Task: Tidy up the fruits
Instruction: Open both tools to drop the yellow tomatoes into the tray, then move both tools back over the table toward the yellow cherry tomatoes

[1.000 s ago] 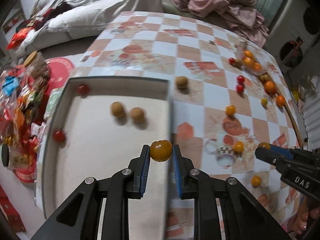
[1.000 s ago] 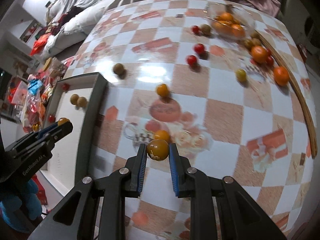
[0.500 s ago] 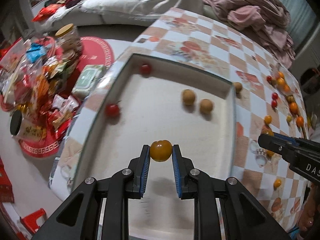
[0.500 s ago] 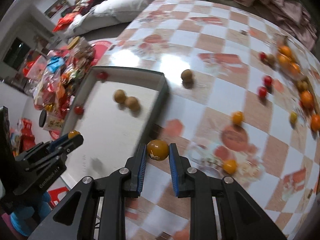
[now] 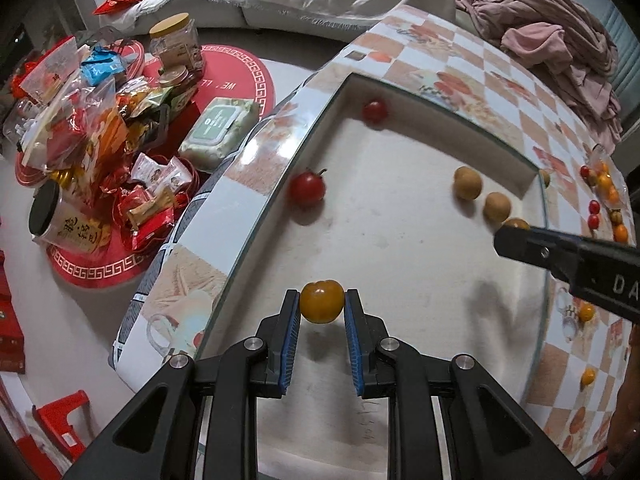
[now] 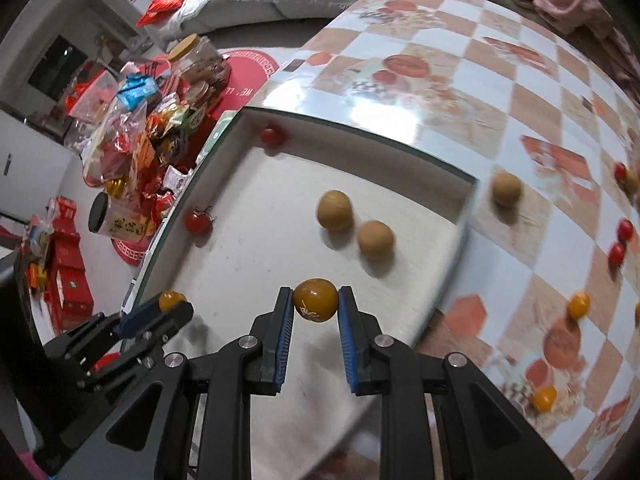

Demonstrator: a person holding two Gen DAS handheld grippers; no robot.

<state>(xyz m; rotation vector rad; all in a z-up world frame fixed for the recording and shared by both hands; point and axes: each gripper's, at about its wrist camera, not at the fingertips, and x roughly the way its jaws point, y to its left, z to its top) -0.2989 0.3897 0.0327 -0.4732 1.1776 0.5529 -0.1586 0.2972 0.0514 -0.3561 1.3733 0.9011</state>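
Note:
My left gripper is shut on an orange-yellow tomato and holds it above the near part of the white tray. My right gripper is shut on another orange-yellow tomato above the tray's near right part. Two red tomatoes lie by the tray's left and far walls. Two tan round fruits lie in the tray's right half. The right gripper shows at the right of the left wrist view; the left gripper shows at the lower left of the right wrist view.
A tan fruit lies on the checkered table just outside the tray. Red and orange fruits are scattered to the right. Snack bags and jars fill the floor to the left. Pink cloth lies beyond the table.
Both grippers have moved left over the tray, each still holding its tomato. The right gripper has come from above the table to above the tray.

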